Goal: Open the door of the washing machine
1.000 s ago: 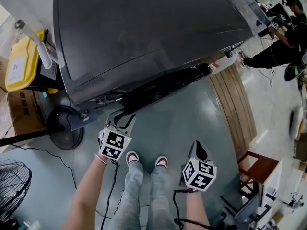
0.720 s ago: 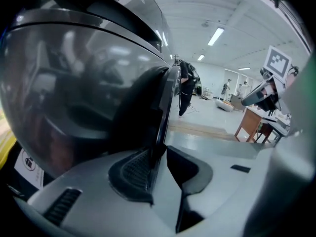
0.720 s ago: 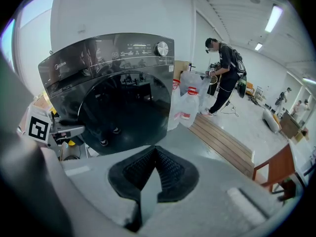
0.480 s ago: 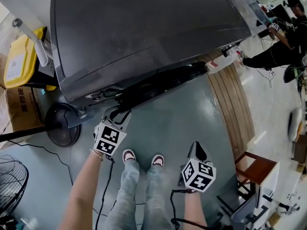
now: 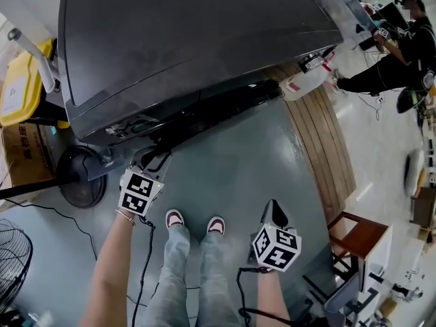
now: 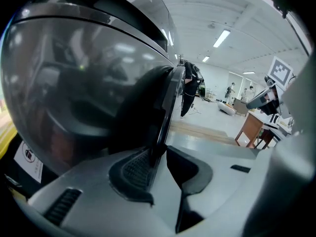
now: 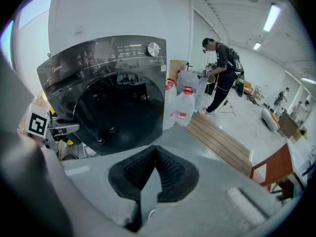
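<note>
Left claw on washer door rim; right claw clear of the machine.

Dark grey front-loading washing machine (image 5: 191, 39). Its door (image 6: 89, 93) is on the front face and seems swung slightly out at the end where the left claw (image 5: 155, 161) sits. That claw has just been closing; the door's rim (image 6: 165, 112) runs between its pads, and both press on it. The right claw (image 5: 274, 213) hangs well apart from the machine's front, over the floor, pads together with nothing in them. Yellow bin (image 5: 17, 90) just beside the machine's left side; plastic jugs (image 5: 303, 80) at its right front corner.
</note>
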Demonstrator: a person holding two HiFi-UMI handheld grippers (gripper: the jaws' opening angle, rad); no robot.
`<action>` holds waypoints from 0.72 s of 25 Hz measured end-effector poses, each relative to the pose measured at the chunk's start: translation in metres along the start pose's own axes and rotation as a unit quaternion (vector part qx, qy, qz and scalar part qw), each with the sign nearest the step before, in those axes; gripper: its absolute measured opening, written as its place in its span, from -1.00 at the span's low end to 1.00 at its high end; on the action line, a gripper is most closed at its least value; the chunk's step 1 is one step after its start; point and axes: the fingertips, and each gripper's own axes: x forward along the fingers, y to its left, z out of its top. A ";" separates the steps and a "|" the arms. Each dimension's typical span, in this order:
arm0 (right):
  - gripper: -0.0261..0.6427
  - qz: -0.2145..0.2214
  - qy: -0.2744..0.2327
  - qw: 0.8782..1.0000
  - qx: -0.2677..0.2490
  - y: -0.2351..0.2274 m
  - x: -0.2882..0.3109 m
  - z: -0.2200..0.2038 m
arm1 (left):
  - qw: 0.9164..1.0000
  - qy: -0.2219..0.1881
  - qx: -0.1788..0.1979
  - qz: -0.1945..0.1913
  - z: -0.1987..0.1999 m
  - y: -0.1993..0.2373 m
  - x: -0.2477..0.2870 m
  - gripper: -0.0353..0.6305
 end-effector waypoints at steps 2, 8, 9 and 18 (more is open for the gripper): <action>-0.90 -0.001 0.000 1.000 0.001 -0.004 -0.001 -0.002 | 1.000 0.004 -0.008 0.003 -0.001 0.000 0.000 -0.60; -0.90 0.001 0.000 1.000 0.000 -0.009 -0.005 -0.009 | 1.000 0.004 -0.024 0.009 -0.005 -0.011 -0.003 -0.60; -0.90 0.001 0.001 1.000 0.000 -0.011 -0.006 -0.011 | 1.000 0.003 -0.021 0.002 -0.008 -0.019 -0.004 -0.61; -0.90 -0.008 -0.003 1.000 0.002 -0.031 -0.016 -0.019 | 1.000 0.002 -0.021 -0.014 -0.023 -0.065 -0.008 -0.65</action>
